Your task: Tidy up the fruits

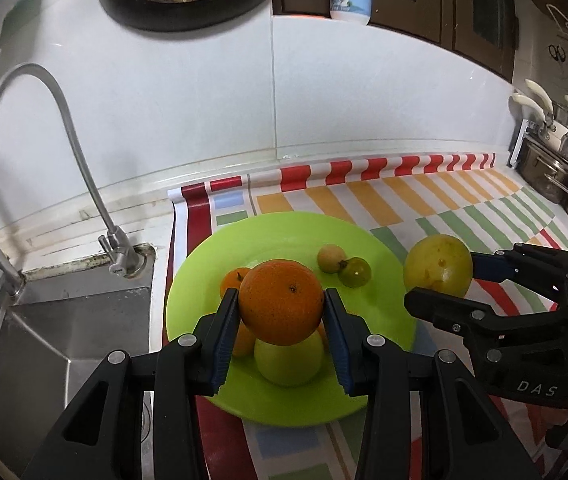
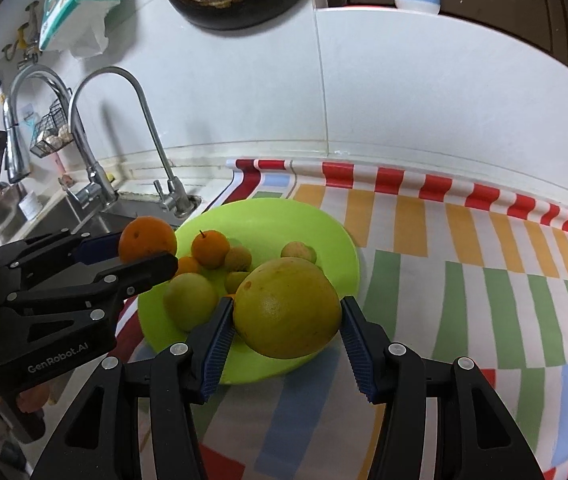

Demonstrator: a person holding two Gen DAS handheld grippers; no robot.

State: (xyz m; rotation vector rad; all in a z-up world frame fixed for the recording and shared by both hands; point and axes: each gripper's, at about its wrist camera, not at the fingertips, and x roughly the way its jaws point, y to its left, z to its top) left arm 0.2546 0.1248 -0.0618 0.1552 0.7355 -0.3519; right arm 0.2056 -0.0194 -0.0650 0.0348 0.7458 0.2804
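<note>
Above a round lime-green plastic plate (image 1: 284, 232) of fruit, the left claw (image 1: 282, 320) grips a round orange (image 1: 282, 304); the right claw (image 2: 287, 332) grips a large yellow-green citrus fruit (image 2: 287, 308).

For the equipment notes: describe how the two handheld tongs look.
Both tongs are matte black plastic with triangular cut-outs, silver pivot screws and ribbed blue pads. The left tongs bear white "GenRobot.AI" lettering on the body, seen from the right wrist; the right tongs show "DAS". No cables or sleeves are visible.
</note>
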